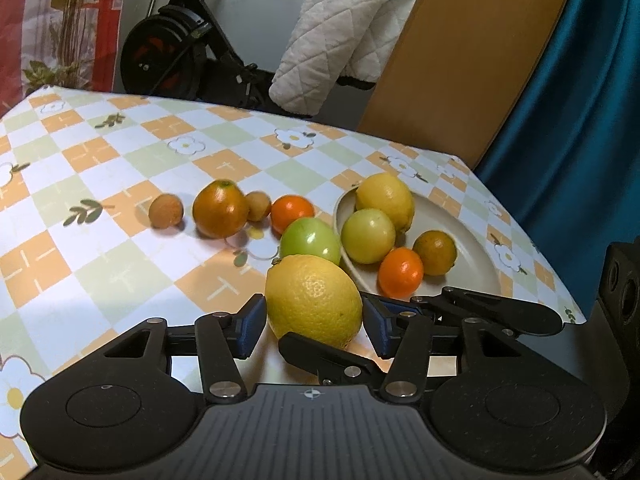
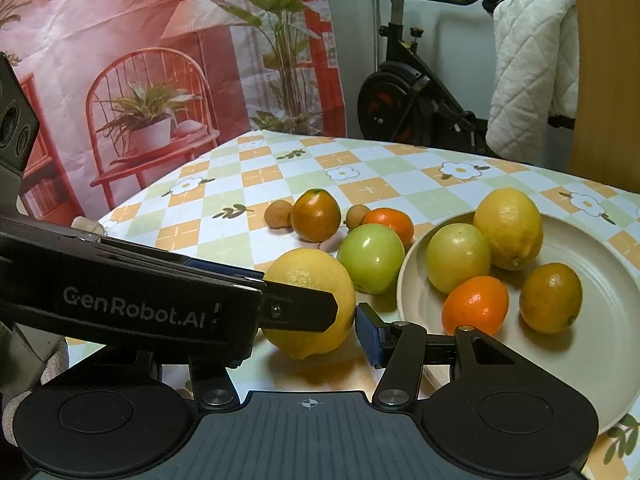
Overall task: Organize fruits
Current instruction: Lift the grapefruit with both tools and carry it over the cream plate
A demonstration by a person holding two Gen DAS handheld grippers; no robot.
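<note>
A big yellow lemon (image 1: 314, 300) lies on the checked tablecloth in front of a beige plate (image 1: 472, 248). My left gripper (image 1: 314, 320) is open with its blue pads on either side of the lemon, close to it. My right gripper (image 2: 308, 316) is also open around the same lemon (image 2: 310, 276), crossing the left one. The plate (image 2: 580, 240) holds a lemon (image 2: 508, 228), a green-yellow fruit (image 2: 458, 258) and two small oranges (image 2: 476, 304). A green apple (image 1: 310, 240) lies by the plate's rim.
Behind the apple lie an orange (image 1: 220, 208), a small tangerine (image 1: 292, 210) and two brown longans (image 1: 166, 210) on the cloth. The table's right edge (image 1: 540, 240) is near the plate. An exercise bike (image 1: 188, 48) and a quilted blanket (image 1: 340, 36) stand beyond.
</note>
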